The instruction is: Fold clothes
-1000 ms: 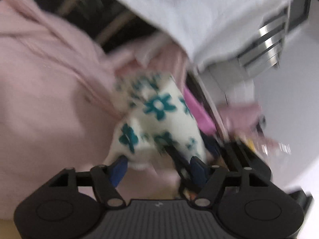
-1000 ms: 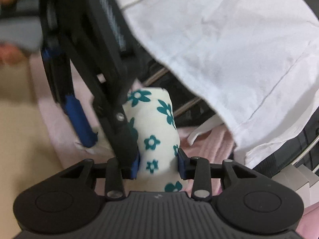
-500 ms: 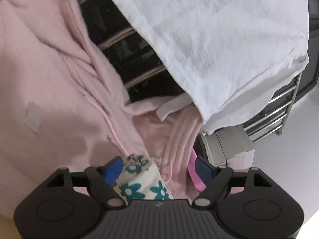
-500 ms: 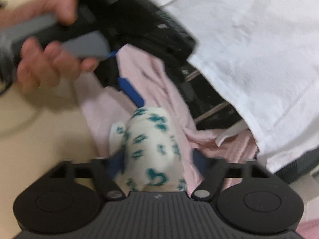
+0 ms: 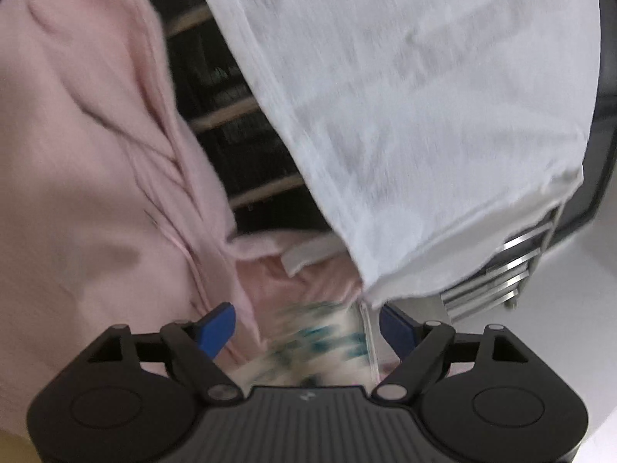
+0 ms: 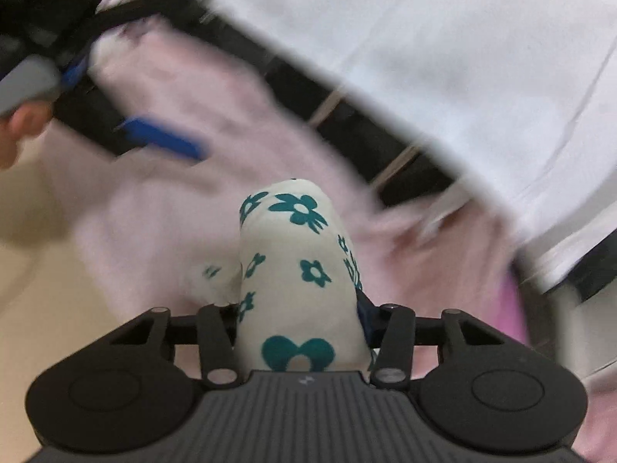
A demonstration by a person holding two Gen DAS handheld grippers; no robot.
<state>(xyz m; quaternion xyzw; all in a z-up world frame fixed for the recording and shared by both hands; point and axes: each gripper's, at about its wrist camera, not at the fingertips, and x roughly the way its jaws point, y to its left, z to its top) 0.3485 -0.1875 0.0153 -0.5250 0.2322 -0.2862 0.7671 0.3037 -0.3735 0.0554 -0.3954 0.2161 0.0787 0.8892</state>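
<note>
Now the right tongs (image 6: 299,308) hold a rolled-up flowered cloth (image 6: 297,270). It is cream with teal flowers, and it sticks up between the 2 arms like a fat tube. The jaws are closing on it, and both sides already press into the roll.

The cloth looks soft and light. It would squash and bend with ease, and a loose roll like this could come undone if it is held by 1 thin edge. I think the best place to hold it is across the thick middle of the roll, where all the layers get pinched at once.

The left tongs (image 5: 306,326) are spread and opening wider. A blurry bit of the same flowered cloth (image 5: 320,341) shows low between the 2 blue tips, but neither tip presses on it.

The roll sits near the camera, over a big pink fuzzy garment (image 6: 185,154) that lies on a pale desk (image 6: 34,200). Far and to the right, a white towel (image 5: 416,108) hangs over a dark rack (image 5: 239,146). At the far left of the right view, a hand (image 6: 19,131) holds the other tool.
</note>
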